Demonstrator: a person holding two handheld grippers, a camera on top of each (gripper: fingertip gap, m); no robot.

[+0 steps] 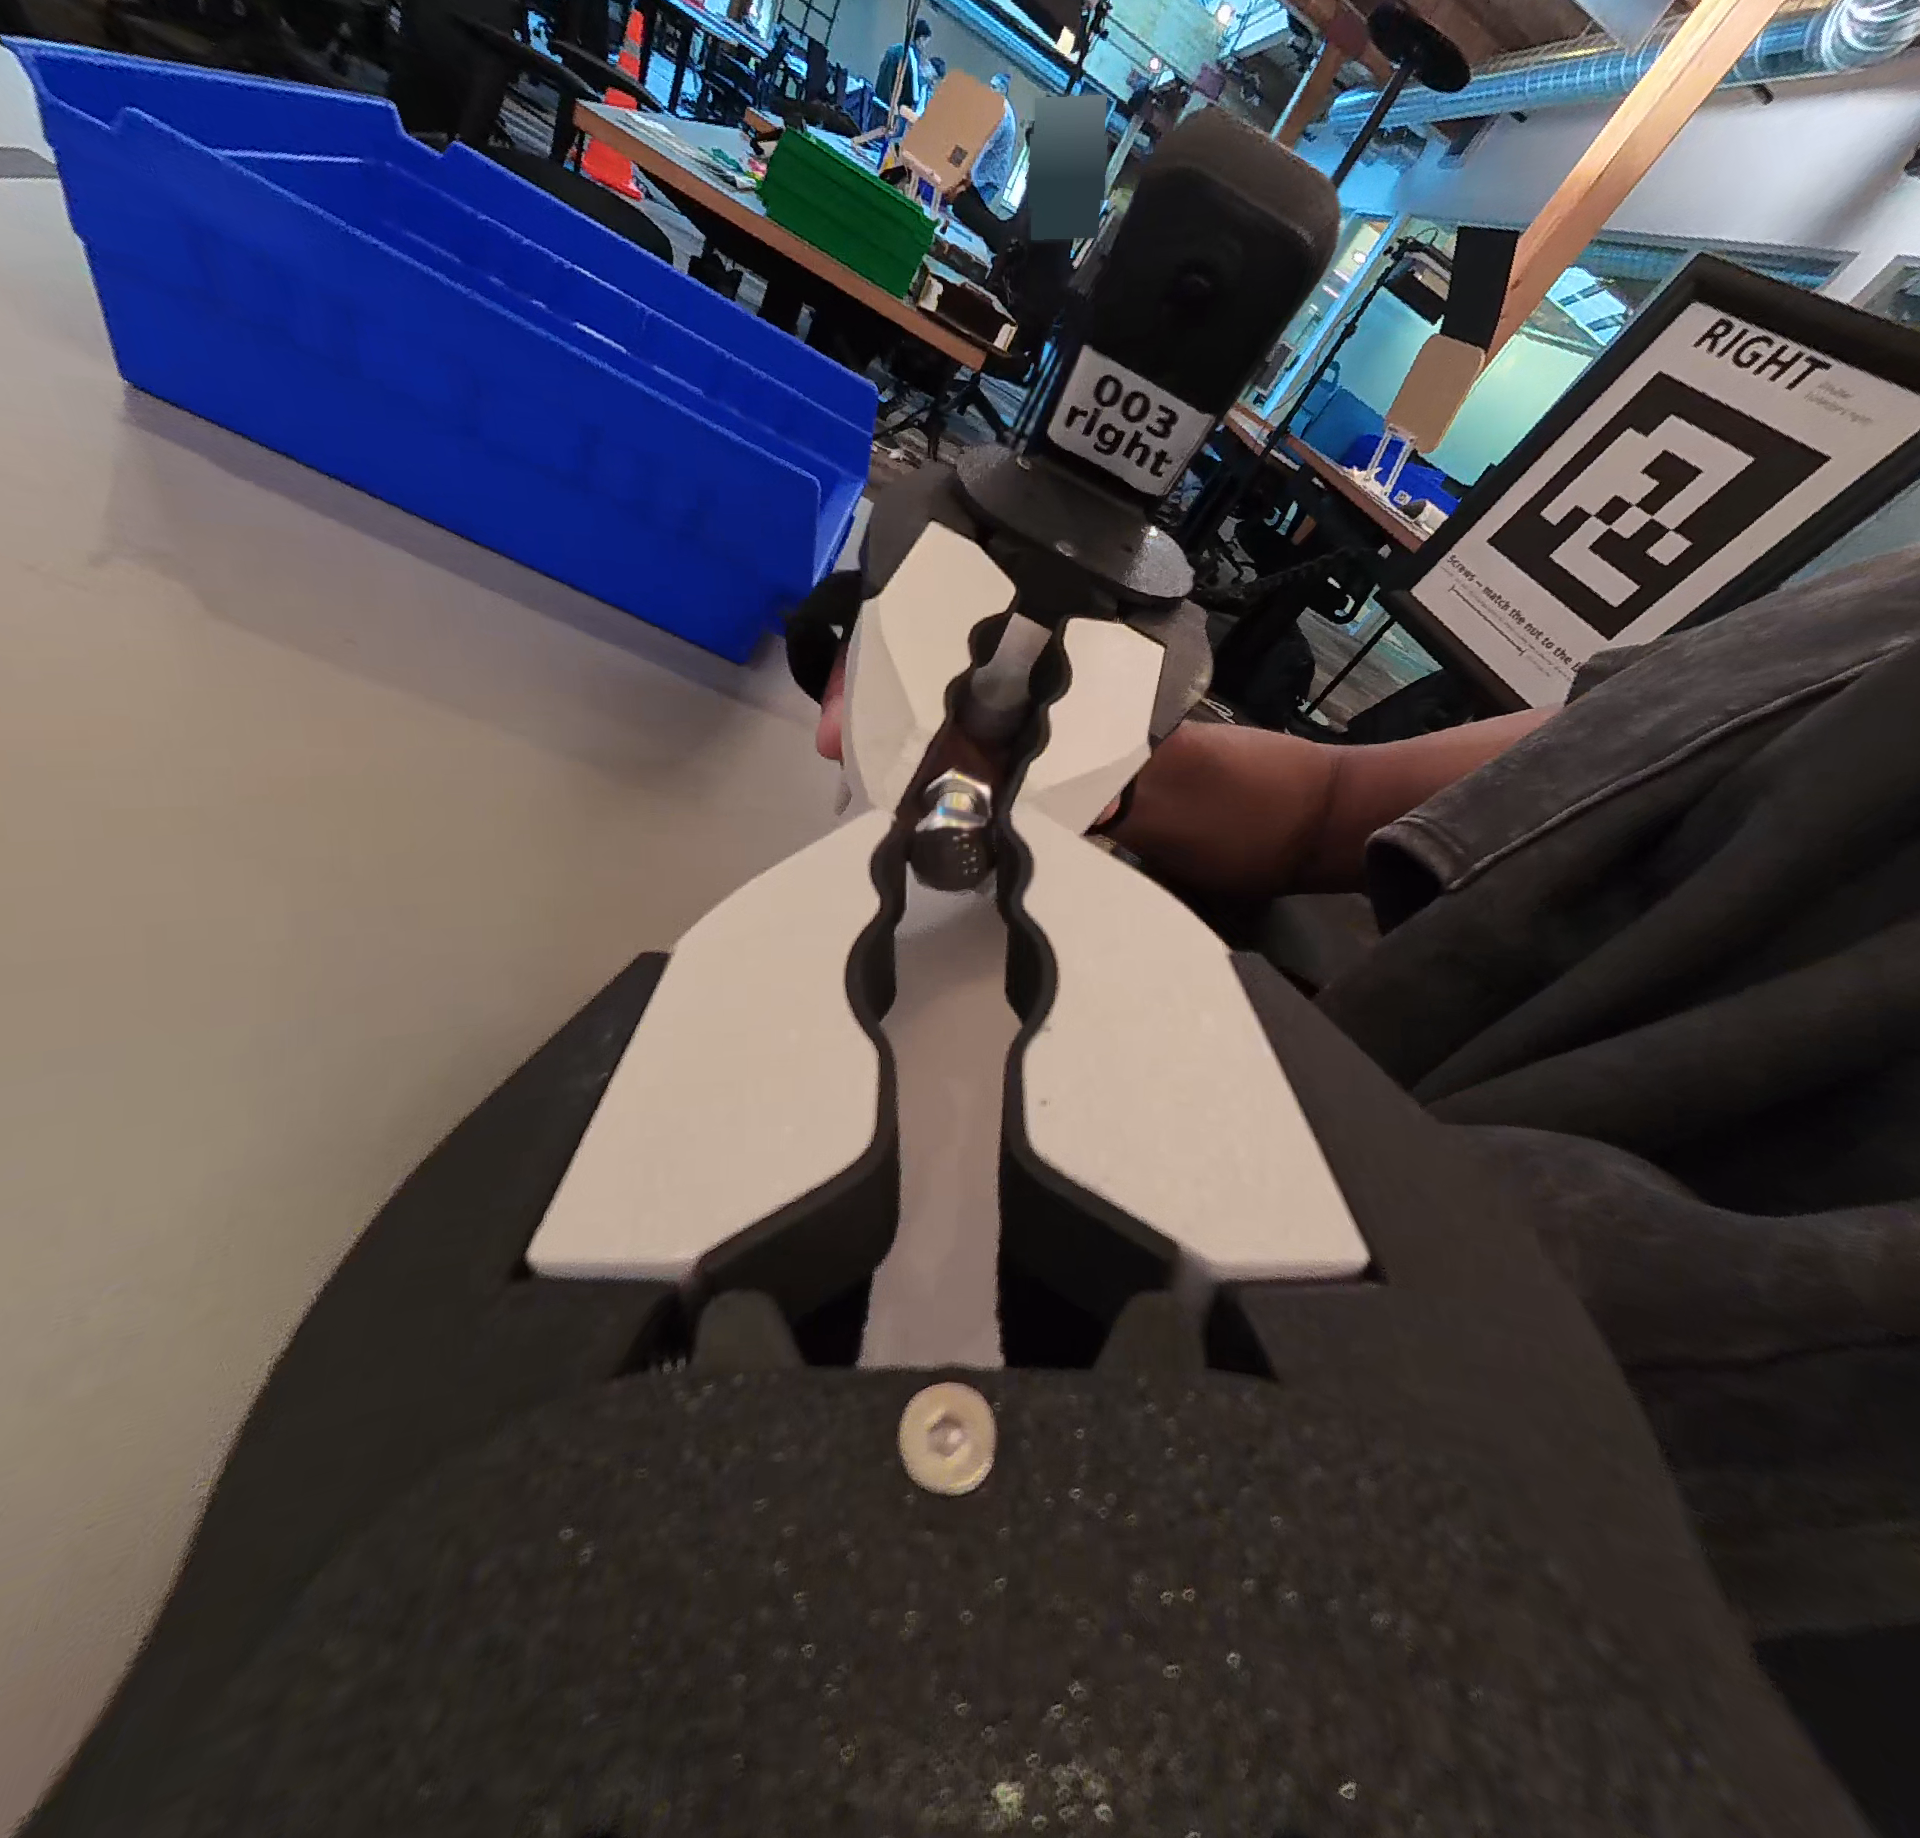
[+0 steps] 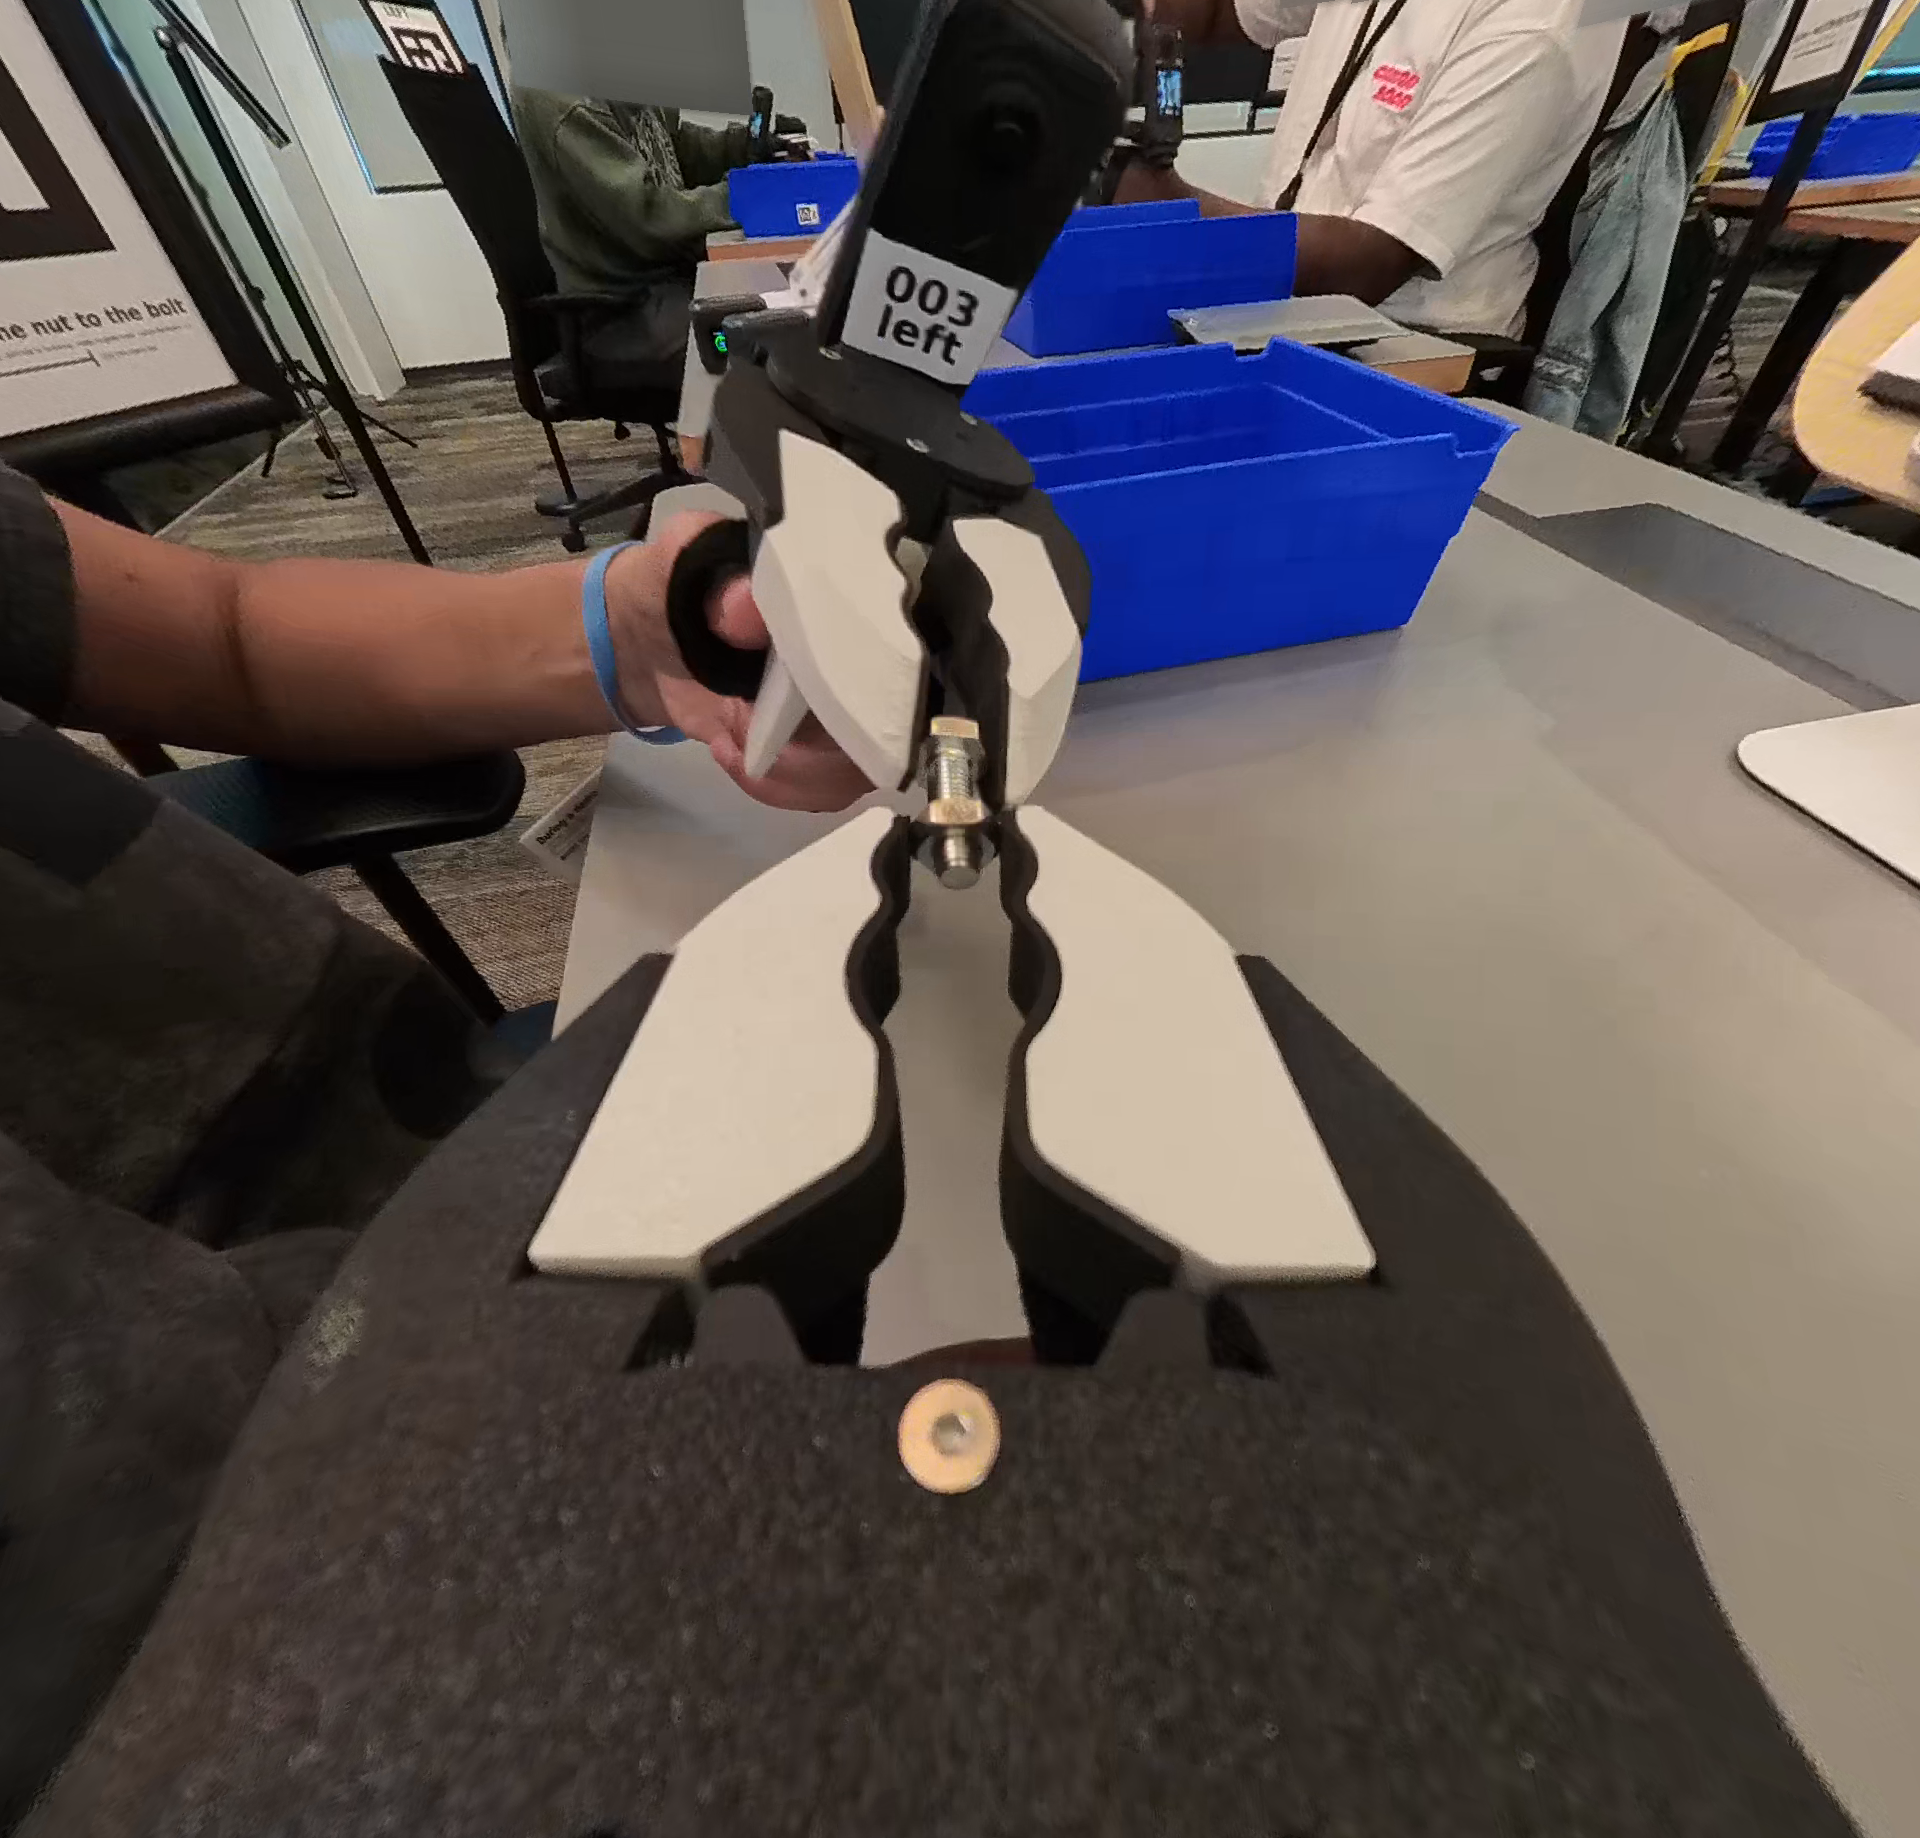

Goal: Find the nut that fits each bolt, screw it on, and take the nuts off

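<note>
Two grippers, one bolt and one nut counted.

- Left gripper (image 1: 951, 841): jaws pinched on the hex head of the bolt (image 1: 951, 858), held in the air above the grey table (image 1: 312, 905).
- Right gripper (image 2: 956, 838): faced the left one tip to tip, jaws clamped on the nut (image 2: 956, 814). The nut sat partway along the thread, and the bolt's plain end poked out toward the camera.
- Bare thread showed between nut and head.
- Each gripper carried one black camera bearing one white sticker with black print: the right gripper's camera sticker (image 1: 1127, 438) and the left gripper's camera sticker (image 2: 925, 318).
- A hand (image 2: 727, 687) held the left gripper's handle, with one blue wristband (image 2: 603, 635) at the wrist.
- One blue bin (image 1: 468, 354) with dividers stood on the table, at 10 o'clock from the bolt in the left wrist view and at 2 o'clock in the right wrist view.
- One framed poster (image 1: 1662, 500), a black-and-white square marker with printed lines, stood at 2 o'clock in the left wrist view.
- A dark grey sleeve (image 1: 1662, 853) lay at 3 o'clock.
</note>
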